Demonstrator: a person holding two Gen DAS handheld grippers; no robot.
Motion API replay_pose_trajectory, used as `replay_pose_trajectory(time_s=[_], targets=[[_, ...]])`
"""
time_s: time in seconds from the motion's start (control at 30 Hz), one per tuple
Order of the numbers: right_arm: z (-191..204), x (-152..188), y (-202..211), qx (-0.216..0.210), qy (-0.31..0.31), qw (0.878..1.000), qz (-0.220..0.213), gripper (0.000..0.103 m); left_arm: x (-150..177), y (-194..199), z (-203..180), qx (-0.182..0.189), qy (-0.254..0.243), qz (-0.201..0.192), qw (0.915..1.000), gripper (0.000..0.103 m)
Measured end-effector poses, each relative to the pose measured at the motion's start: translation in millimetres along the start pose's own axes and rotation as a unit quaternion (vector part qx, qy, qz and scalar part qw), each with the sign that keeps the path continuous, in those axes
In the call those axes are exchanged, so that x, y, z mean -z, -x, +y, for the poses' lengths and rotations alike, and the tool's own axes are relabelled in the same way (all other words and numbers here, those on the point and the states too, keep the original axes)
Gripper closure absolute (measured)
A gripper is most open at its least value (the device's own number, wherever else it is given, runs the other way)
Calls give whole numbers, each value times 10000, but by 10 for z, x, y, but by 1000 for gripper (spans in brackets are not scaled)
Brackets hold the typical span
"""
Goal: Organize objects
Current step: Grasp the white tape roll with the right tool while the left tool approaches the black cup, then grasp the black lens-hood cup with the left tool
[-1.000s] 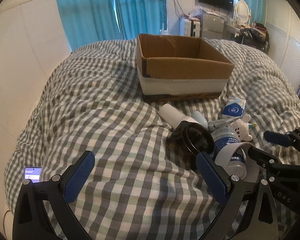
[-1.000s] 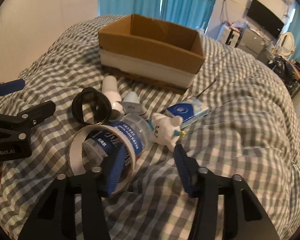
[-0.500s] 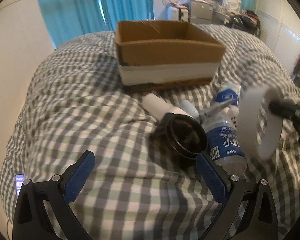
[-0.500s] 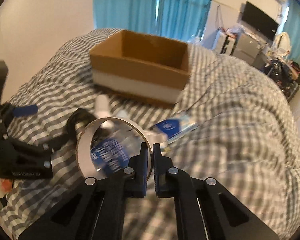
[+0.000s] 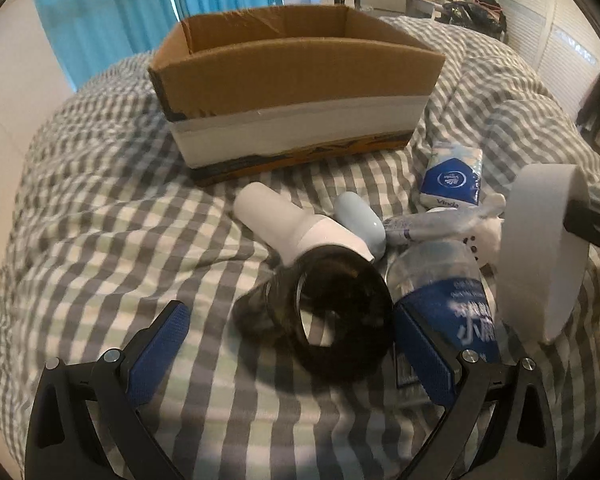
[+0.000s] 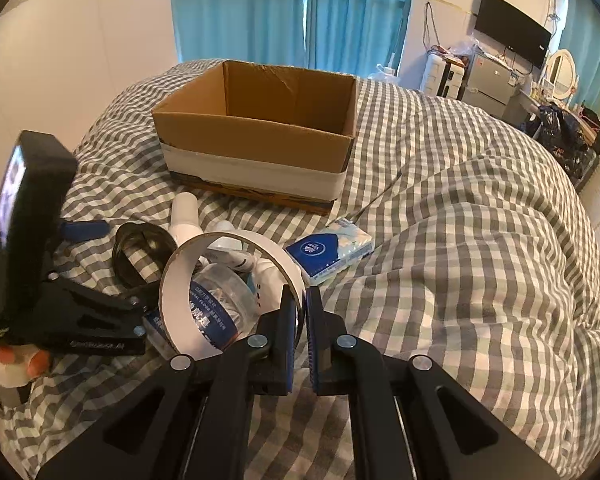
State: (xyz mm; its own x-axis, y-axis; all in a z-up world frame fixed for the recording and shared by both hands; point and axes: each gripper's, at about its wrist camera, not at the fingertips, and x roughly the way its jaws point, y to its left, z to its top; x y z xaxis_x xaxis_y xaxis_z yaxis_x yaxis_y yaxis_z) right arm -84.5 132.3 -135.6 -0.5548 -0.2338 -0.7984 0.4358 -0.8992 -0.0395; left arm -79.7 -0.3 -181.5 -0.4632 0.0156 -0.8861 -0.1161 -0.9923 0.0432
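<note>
My right gripper [image 6: 301, 304] is shut on the rim of a white tape roll [image 6: 180, 280] and holds it up over the pile; the roll also shows in the left wrist view [image 5: 540, 248]. My left gripper [image 5: 288, 344] is open, its fingers either side of a black tape roll [image 5: 332, 320] on the bed; it also shows in the right wrist view [image 6: 132, 248]. Around it lie a water bottle [image 5: 456, 300], a white bottle [image 5: 284, 224], a tissue pack [image 5: 452, 180] and a white plush toy [image 5: 488, 232]. An open cardboard box [image 5: 292, 100] stands behind, apparently empty [image 6: 260, 136].
Everything lies on a grey checked duvet [image 6: 460, 220]. Blue curtains [image 6: 292, 8] hang behind the bed. A TV [image 6: 512, 36] and cluttered furniture [image 6: 488, 80] stand at the back right. The duvet rises in a fold at the right [image 6: 500, 184].
My right gripper closed on the white tape roll and lifted it off the water bottle. My left gripper moved forward and down toward the black tape roll.
</note>
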Motion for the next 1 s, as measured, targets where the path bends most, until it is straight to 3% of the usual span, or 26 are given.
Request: replay_pose_trajectory(time_s=[0.17,0.23,0.27,0.67,1.0], targets=[[-32,28,-30,-49,-73,10000,38,98,0,-61,42,164,110,62,9998,1],[-25,41,-29,-49,-71,10000,31,98,18,-31,39,218,83,33,9997,10],[-26,40,-30,-45,-69,10000,29,98,22,-17,36,276,68,24,9996,21],[20,45,188,170,-8,9996,-208,98,71,264,28,409,134,-270,9987,21],[97,23,514,371,82,9980,-510,98,50,710,4,404,167,-821,9957,21]])
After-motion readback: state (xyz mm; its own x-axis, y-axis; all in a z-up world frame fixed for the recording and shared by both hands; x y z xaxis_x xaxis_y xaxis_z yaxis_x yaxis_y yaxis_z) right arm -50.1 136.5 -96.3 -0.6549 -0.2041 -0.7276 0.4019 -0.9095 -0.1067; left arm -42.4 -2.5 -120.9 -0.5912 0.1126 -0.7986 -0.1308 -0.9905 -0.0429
